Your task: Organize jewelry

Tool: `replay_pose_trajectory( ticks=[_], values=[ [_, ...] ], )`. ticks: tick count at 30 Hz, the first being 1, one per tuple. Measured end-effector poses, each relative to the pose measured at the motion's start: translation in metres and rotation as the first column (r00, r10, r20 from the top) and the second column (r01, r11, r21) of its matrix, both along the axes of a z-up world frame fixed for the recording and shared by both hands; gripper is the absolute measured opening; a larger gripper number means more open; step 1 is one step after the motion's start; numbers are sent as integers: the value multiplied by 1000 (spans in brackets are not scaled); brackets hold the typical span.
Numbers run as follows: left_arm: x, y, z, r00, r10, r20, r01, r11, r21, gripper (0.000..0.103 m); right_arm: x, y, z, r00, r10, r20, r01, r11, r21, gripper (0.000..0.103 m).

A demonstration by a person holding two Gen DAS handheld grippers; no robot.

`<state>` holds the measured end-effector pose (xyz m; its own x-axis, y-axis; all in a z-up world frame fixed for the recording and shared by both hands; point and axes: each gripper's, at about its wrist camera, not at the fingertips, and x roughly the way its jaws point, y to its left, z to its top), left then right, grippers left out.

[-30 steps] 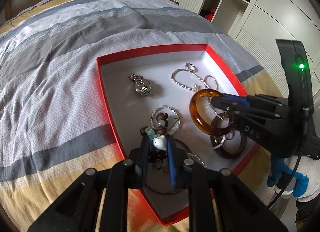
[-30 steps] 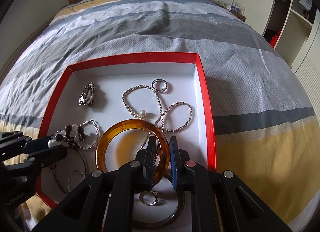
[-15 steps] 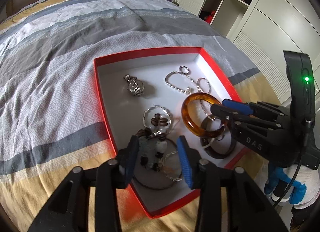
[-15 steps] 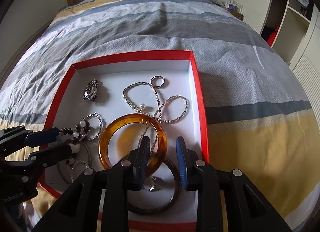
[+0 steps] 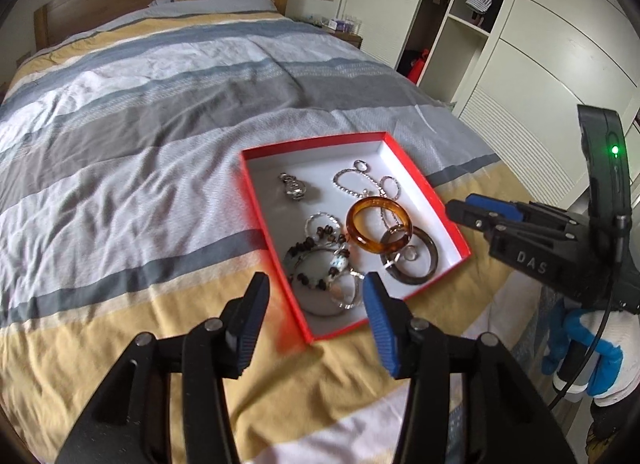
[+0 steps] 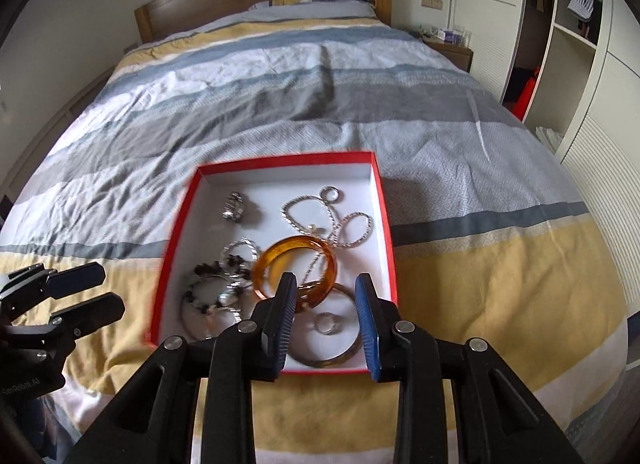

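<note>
Left gripper [image 5: 316,300] and right gripper [image 6: 326,304] jaws are both opening, gripping nothing; amber bangle [image 6: 296,266] and beaded bracelet [image 5: 320,264] are lying inside red box [image 6: 384,232] on the bed [image 6: 320,104]

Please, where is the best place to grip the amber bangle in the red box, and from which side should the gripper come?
Grip the amber bangle on its far arc, which lies flat over the silver chain, coming from above with one finger inside the ring. Its near edge rests on the dark bangle, so a grip there would likely catch both.
</note>
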<state>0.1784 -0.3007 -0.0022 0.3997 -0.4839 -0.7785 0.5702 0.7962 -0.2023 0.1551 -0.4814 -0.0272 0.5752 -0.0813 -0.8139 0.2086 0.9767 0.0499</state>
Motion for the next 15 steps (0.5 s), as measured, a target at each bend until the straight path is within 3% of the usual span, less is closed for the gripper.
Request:
replay_pose_trajectory(
  ticks=[10, 15],
  values=[
    [-59, 94, 37, 989, 121, 82, -121, 993, -6, 53, -43, 77, 46, 993, 49, 110, -52, 998, 24, 46],
    [-82, 144, 54, 965, 223, 140, -223, 975, -17, 54, -65, 126, 61, 985, 101, 142, -103, 995, 11, 53]
  ],
)
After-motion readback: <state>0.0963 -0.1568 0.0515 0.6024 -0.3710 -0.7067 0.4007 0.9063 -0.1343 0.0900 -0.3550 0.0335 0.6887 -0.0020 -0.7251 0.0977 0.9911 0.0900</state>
